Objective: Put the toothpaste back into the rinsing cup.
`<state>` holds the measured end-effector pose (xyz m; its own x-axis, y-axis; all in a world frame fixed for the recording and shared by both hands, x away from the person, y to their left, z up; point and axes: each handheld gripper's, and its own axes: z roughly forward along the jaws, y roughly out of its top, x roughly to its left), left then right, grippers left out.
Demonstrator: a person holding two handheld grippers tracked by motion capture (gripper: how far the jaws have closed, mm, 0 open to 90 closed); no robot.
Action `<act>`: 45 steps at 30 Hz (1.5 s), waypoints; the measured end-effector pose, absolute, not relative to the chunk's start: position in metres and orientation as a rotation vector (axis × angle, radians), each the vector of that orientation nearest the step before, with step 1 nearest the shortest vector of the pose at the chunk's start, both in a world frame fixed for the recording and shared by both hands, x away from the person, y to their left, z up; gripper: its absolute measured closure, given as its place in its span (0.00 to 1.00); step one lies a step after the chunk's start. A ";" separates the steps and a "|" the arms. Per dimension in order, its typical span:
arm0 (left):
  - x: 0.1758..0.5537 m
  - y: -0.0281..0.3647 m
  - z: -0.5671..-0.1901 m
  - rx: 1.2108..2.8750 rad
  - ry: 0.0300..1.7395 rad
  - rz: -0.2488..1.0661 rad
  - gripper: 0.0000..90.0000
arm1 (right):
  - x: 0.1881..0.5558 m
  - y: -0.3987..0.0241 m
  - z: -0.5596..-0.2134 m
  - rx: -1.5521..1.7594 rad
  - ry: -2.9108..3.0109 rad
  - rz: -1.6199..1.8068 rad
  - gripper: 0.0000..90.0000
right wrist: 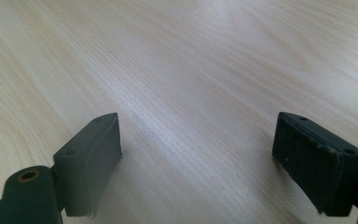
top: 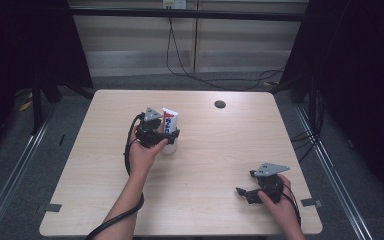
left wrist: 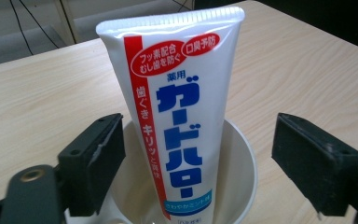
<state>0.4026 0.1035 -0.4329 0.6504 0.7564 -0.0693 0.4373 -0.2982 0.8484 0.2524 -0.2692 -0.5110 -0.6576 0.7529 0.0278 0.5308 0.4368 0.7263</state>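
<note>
Left gripper (top: pixel 169 136): reaching level at the cup, jaws released, wide either side of the tube
Right gripper (top: pixel 245 192): low near table (top: pixel 220 150) edge, jaws apart, empty
Cup (left wrist: pixel 242 158): mid-table, tube (left wrist: pixel 177 116) standing inside
</note>
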 end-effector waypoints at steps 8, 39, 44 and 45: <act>0.403 0.107 -0.431 1.915 0.961 0.412 0.17 | 0.252 -0.269 -0.511 1.105 2.394 1.049 0.17; 0.386 0.137 -0.419 1.909 0.961 0.348 0.12 | 0.252 -0.269 -0.511 1.105 2.394 1.049 0.17; 0.384 0.142 -0.421 1.919 0.960 0.344 0.13 | 0.252 -0.269 -0.511 1.104 2.394 1.049 0.17; 0.383 0.143 -0.422 1.917 0.961 0.341 0.13 | 0.252 -0.269 -0.511 1.105 2.393 1.049 0.17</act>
<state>0.3832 0.1427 -0.4215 0.6548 0.7412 -0.1482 0.4822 -0.2586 0.8371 0.2525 -0.2692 -0.5110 -0.6577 0.7527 0.0283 0.5309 0.4366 0.7263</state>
